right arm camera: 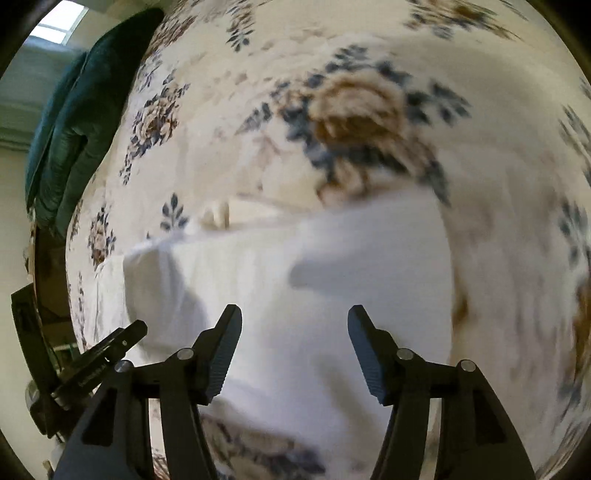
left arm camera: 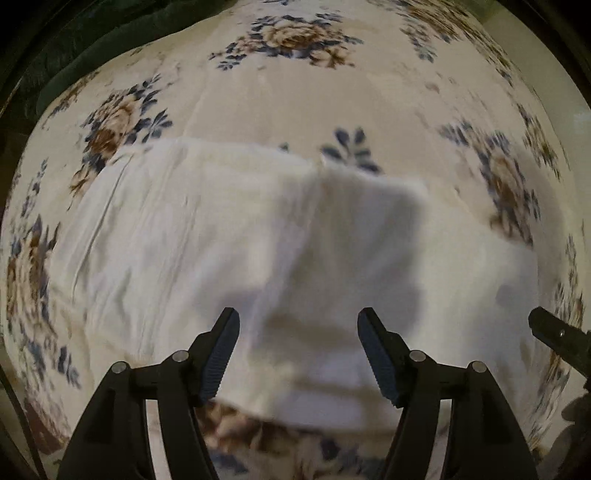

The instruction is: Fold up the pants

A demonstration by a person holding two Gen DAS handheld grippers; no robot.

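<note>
White pants (left arm camera: 229, 236) lie spread flat on a floral bedsheet (left arm camera: 295, 92), seen also in the right wrist view (right arm camera: 332, 280). My left gripper (left arm camera: 298, 317) is open and empty, hovering over the near part of the pants. My right gripper (right arm camera: 294, 314) is open and empty, also above the pants; one of its fingers (left arm camera: 554, 332) shows at the right edge of the left wrist view. The left gripper's finger (right arm camera: 110, 347) shows at the lower left of the right wrist view. Both views are motion-blurred.
The cream sheet with blue and brown flowers (right arm camera: 351, 118) covers the bed. A dark green cushion (right arm camera: 81, 122) lies at the bed's far left edge, also in the left wrist view (left arm camera: 92, 40). A wall and window (right arm camera: 59, 22) lie beyond.
</note>
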